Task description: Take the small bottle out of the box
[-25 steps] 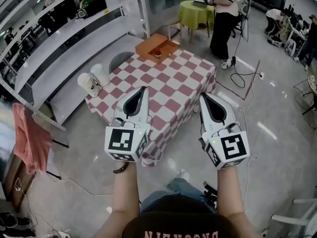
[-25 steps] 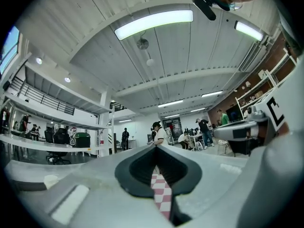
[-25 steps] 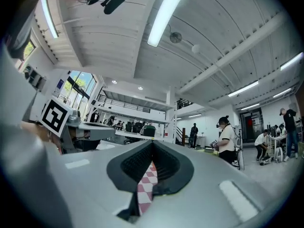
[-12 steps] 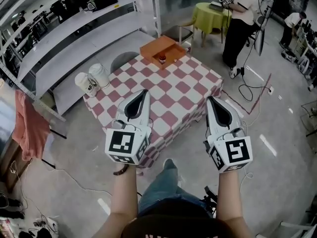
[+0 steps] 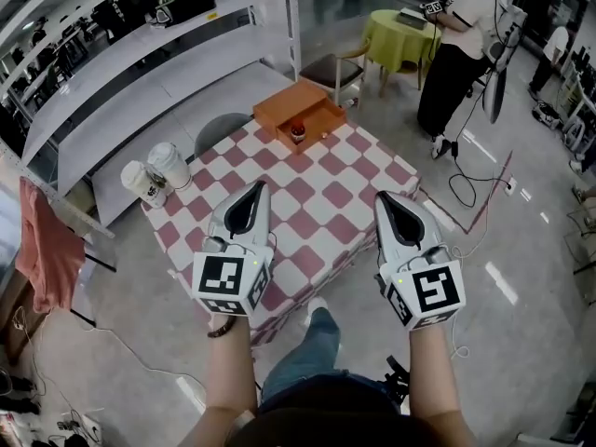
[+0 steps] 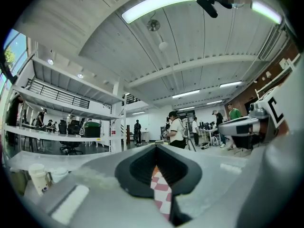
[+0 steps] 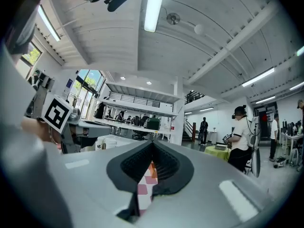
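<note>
A small dark bottle with a red cap [image 5: 298, 132] stands inside the open orange box [image 5: 281, 110] at the far edge of the checkered table [image 5: 307, 189]. My left gripper [image 5: 254, 186] and right gripper [image 5: 383, 196] hover side by side over the table's near edge, well short of the box. Both are shut with nothing between the jaws. In the left gripper view the left gripper [image 6: 155, 147] shows only a sliver of checkered cloth through its closed jaws. The right gripper [image 7: 153, 144], in its own view, shows the same, with a bit of orange box beyond.
Two white paper cups [image 5: 154, 171] stand at the table's left corner. A long white shelf unit [image 5: 140, 73] runs along the left. A chair [image 5: 335, 67] and a green-clothed round table [image 5: 402, 35] lie behind the box, with a person [image 5: 456, 49] standing there. Cables cross the floor at right.
The view has moved closer to the table, so the table and box sit lower and nearer. Both grippers stay shut and side by side in front of me.
</note>
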Demonstrator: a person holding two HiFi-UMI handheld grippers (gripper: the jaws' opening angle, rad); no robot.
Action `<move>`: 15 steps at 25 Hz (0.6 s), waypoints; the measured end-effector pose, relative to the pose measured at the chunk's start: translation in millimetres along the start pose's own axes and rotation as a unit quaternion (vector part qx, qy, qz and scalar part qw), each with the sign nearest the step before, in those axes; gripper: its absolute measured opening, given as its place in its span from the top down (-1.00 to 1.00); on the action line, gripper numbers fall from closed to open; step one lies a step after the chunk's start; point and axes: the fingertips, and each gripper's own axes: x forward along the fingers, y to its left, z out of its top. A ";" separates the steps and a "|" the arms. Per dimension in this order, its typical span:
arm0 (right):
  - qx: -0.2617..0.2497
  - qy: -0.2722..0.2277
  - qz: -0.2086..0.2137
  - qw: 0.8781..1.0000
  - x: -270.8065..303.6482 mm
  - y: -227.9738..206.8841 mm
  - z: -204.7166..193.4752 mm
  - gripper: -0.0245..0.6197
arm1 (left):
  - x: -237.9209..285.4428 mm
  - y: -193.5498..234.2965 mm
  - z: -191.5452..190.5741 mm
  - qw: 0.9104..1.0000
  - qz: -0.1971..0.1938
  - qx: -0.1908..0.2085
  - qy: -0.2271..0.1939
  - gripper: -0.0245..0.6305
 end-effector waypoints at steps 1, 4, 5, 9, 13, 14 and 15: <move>0.001 0.003 0.005 1.000 12.1 -5.7 -3.3 0.91 | 10.4 5.8 -2.9 1.000 0.004 -0.002 0.001 0.93; 0.008 0.015 0.018 1.000 53.2 -24.2 -14.1 0.91 | 40.8 25.6 -11.4 1.000 0.020 -0.009 0.007 0.93; 0.012 0.018 0.022 1.000 67.6 -29.3 -18.2 0.91 | 49.5 33.4 -14.5 1.000 0.025 -0.007 0.010 0.93; 0.020 0.035 0.037 0.999 122.2 -46.5 -35.6 0.91 | 78.3 67.6 -30.4 0.998 0.053 0.002 0.031 0.93; 0.028 0.051 0.054 0.997 168.3 -57.6 -50.5 0.91 | 101.2 98.9 -43.8 0.996 0.077 -0.015 0.040 0.93; 0.029 0.055 0.057 0.996 177.9 -59.4 -53.9 0.91 | 106.9 105.1 -46.9 0.996 0.081 -0.018 0.043 0.93; 0.031 0.057 0.061 0.996 186.8 -60.8 -57.1 0.91 | 112.4 110.7 -49.6 0.995 0.084 -0.020 0.045 0.93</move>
